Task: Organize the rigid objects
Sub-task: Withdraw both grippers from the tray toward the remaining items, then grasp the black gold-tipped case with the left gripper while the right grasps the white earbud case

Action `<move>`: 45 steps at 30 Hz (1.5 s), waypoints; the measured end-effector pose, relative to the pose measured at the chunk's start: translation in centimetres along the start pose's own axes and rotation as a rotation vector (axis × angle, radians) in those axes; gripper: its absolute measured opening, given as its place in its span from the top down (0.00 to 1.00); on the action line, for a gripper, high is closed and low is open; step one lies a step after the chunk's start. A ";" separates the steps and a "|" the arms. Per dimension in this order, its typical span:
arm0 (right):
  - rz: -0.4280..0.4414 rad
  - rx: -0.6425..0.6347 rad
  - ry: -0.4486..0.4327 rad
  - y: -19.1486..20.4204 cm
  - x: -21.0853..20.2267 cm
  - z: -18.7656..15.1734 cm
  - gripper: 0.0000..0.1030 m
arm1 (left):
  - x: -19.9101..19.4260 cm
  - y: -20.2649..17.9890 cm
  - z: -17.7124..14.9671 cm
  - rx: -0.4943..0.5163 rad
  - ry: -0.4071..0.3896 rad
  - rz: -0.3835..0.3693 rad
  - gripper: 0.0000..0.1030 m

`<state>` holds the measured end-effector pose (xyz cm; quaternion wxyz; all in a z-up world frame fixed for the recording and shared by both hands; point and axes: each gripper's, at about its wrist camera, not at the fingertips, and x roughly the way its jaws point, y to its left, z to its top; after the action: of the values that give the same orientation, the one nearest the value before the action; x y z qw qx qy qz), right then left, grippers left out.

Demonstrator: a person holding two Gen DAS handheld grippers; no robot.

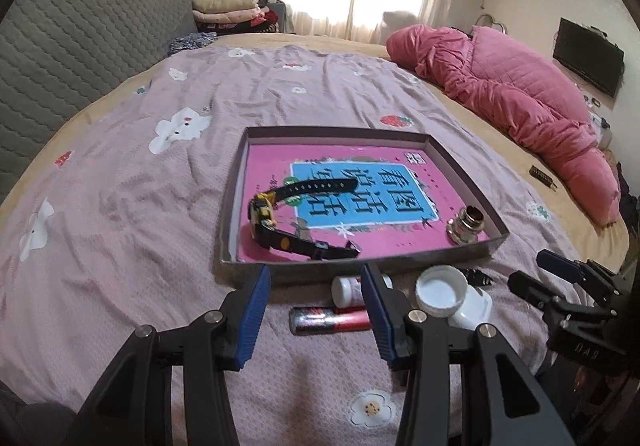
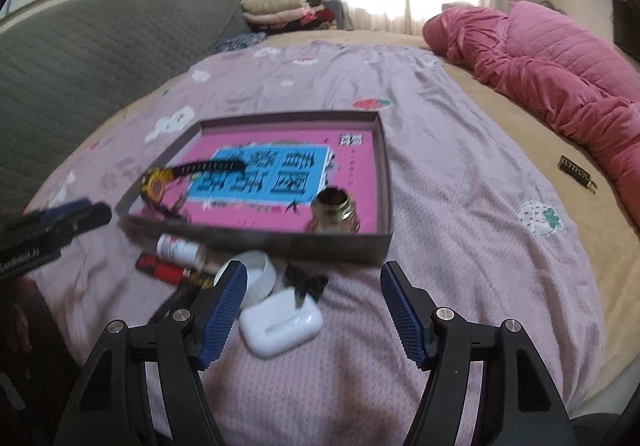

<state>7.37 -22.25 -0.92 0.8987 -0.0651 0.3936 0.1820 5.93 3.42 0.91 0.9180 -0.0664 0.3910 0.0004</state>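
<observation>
With the watch (image 1: 280,214) and brass fitting (image 1: 466,225) already in the shallow box (image 1: 360,266), both the left gripper (image 1: 316,288) and right gripper (image 2: 314,288) stand apart and empty, so the crowded earbud case (image 2: 282,322) just before the box could get knocked aside.

The pink book (image 1: 400,242) lying in the box (image 1: 460,172) carries large black characters, 看图说话, on its blue panel, seen upside down from the left wrist, and the black body of the left tongs (image 2: 60,222) bears white lettering, partly cut off, that seems to read "GenRobot.AI".
</observation>
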 end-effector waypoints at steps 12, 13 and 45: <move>0.043 -0.043 0.055 0.6 0.6 -1.5 0.31 | 0.5 -1.6 -1.3 0.031 0.054 -0.033 0.55; 0.047 -0.040 0.060 0.6 0.7 -1.5 0.31 | 0.6 -1.8 -1.4 0.037 0.058 -0.035 0.55; 0.090 -0.033 0.172 0.7 4.7 -2.2 0.31 | 3.3 -3.6 -3.0 0.103 0.173 -0.075 0.55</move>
<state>8.54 -20.84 -5.82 0.8513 -0.0776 0.4690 0.2223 6.26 -0.68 -3.15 0.8824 -0.0337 0.4654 -0.0598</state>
